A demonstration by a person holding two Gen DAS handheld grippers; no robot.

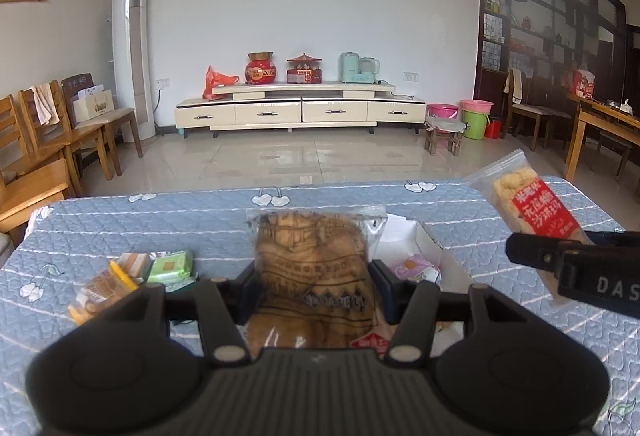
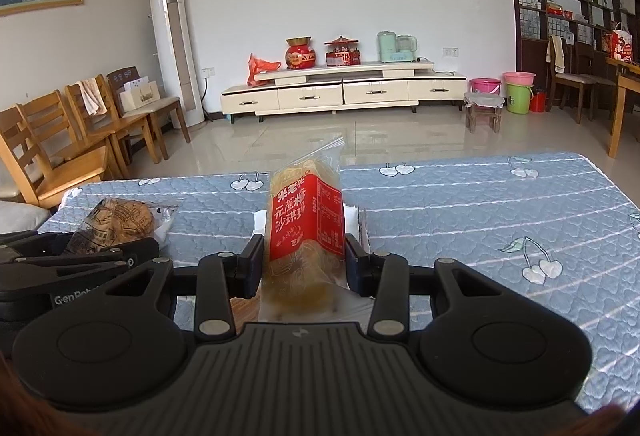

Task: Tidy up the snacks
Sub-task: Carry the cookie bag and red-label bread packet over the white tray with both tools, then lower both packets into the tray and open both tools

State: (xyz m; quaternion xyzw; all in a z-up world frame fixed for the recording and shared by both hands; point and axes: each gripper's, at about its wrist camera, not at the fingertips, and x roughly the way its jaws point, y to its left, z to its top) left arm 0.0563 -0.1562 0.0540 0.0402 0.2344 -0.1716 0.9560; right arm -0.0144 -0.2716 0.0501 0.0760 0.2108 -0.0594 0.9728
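Observation:
My left gripper (image 1: 316,288) is shut on a brown bread packet (image 1: 312,268) and holds it above the blue quilted table (image 1: 160,220). My right gripper (image 2: 304,268) is shut on a red-labelled rice-crisp bar packet (image 2: 306,224), also lifted; it shows at the right of the left wrist view (image 1: 532,204). A white open box (image 1: 432,248) sits on the table just behind both packets, with a pink-wrapped snack (image 1: 412,268) inside. The bread packet and left gripper show at the left of the right wrist view (image 2: 116,224).
Loose snacks lie on the table to the left: a green packet (image 1: 170,266) and orange-yellow packets (image 1: 104,288). Wooden chairs (image 1: 44,140) stand beyond the table's left edge. The tiled floor and a cream TV cabinet (image 1: 300,110) lie beyond the far edge.

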